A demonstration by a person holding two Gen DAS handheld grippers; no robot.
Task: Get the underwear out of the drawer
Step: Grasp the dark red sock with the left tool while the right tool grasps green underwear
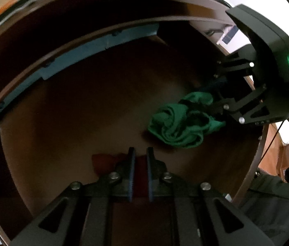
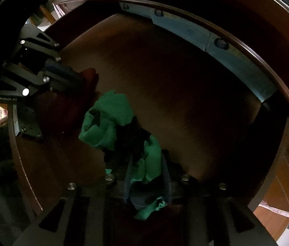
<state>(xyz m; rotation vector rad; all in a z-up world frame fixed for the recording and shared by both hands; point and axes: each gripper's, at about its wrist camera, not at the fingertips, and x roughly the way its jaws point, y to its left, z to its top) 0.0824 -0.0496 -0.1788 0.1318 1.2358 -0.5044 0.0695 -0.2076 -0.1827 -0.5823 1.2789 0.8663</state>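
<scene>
Both grippers are inside a dark brown wooden drawer [image 1: 103, 106]. My left gripper [image 1: 141, 153] is shut on a dark red piece of underwear [image 1: 103, 161] that shows between and left of its fingers. In the right wrist view the left gripper [image 2: 79, 80] pinches the red cloth [image 2: 90, 74]. My right gripper [image 2: 146, 160] is shut on crumpled green underwear [image 2: 107, 114] with dark trim, which hangs forward from its fingers. In the left wrist view the green underwear [image 1: 179, 123] trails from the right gripper [image 1: 216, 102] just above the drawer floor.
The drawer's back wall carries a blue-grey strip [image 1: 76, 61] with screws, also seen in the right wrist view [image 2: 216, 41]. The drawer's side rim [image 1: 255, 160] curves at the right. Beyond it lie a light wall, a cable and dark cloth [image 1: 277, 188].
</scene>
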